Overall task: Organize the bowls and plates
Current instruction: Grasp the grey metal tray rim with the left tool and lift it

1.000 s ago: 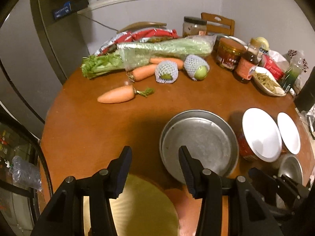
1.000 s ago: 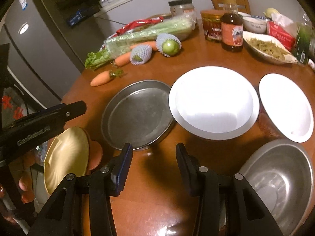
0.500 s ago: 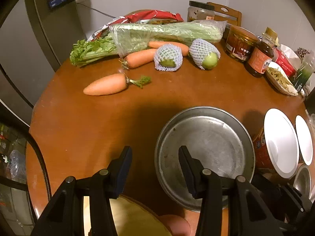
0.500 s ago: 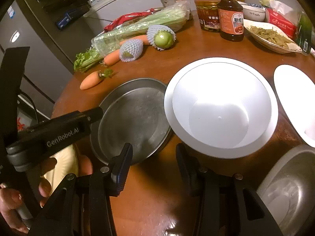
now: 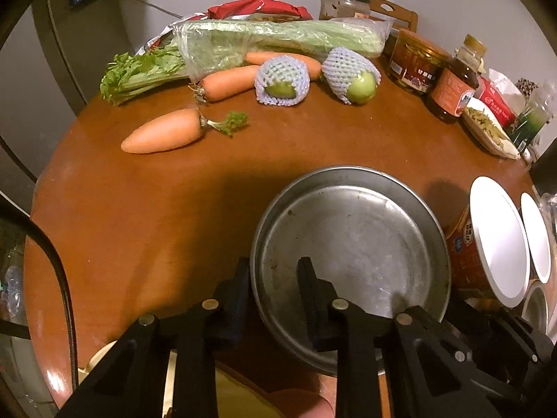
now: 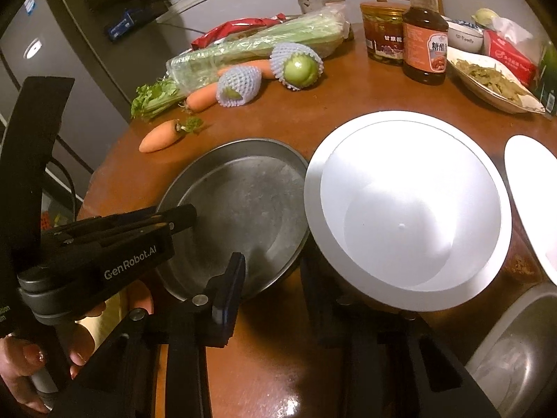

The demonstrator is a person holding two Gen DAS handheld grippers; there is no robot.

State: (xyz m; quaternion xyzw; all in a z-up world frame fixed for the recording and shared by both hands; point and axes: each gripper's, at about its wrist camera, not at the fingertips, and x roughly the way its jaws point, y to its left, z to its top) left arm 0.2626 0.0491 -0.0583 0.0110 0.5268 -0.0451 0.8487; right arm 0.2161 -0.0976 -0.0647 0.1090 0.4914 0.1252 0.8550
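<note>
A round metal pan (image 5: 351,254) lies on the brown round table (image 5: 139,209); it also shows in the right wrist view (image 6: 240,205). My left gripper (image 5: 275,275) is open, its fingers straddling the pan's near left rim. My right gripper (image 6: 275,275) is open; its right finger is hidden under the rim of a big white bowl (image 6: 407,202), which also shows edge-on in the left wrist view (image 5: 494,240). A second white plate (image 6: 532,202) lies to the right. A steel bowl (image 6: 515,355) sits at the lower right. A yellow plate (image 5: 222,390) lies under the left gripper.
Carrots (image 5: 163,132), celery in plastic (image 5: 264,41) and two netted green fruits (image 5: 282,80) lie at the table's far side. Jars, a sauce bottle (image 6: 424,41) and a dish of food (image 6: 494,83) stand at the far right. A fridge (image 6: 52,45) stands left.
Both grippers have moved forward. My left gripper's fingers now straddle the metal pan's rim. My right gripper has closed in on the white bowl, whose rim now covers its right finger.
</note>
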